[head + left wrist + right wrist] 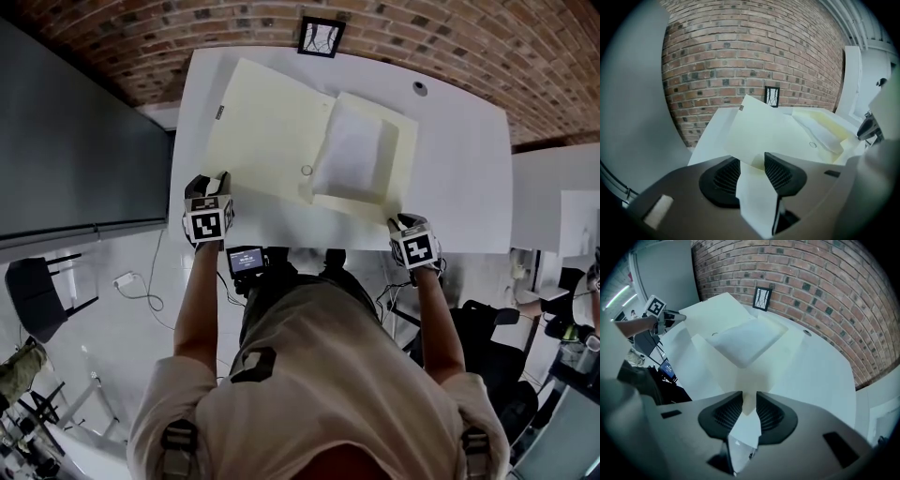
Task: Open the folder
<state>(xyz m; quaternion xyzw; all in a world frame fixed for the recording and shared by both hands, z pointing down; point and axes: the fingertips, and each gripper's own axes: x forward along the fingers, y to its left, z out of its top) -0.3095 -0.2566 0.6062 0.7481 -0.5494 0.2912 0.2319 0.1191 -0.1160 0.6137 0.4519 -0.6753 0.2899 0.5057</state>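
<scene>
A pale yellow folder (pixel 267 131) lies spread open on the white table (pixel 459 187), its cover to the left and white sheets (pixel 352 150) in the right half. My left gripper (pixel 213 180) is at the cover's near left corner. In the left gripper view that corner (pixel 757 157) sits between the jaws, which stand apart and open around it (pixel 752 161). My right gripper (pixel 399 221) is at the folder's near right corner. In the right gripper view its jaws (pixel 750 401) are shut on that corner (pixel 749 404).
A small framed picture (pixel 321 36) leans on the brick wall behind the table. A round cap (pixel 420 88) is set in the tabletop at the far right. A dark panel (pixel 75 141) stands to the left. Chairs and cables are on the floor.
</scene>
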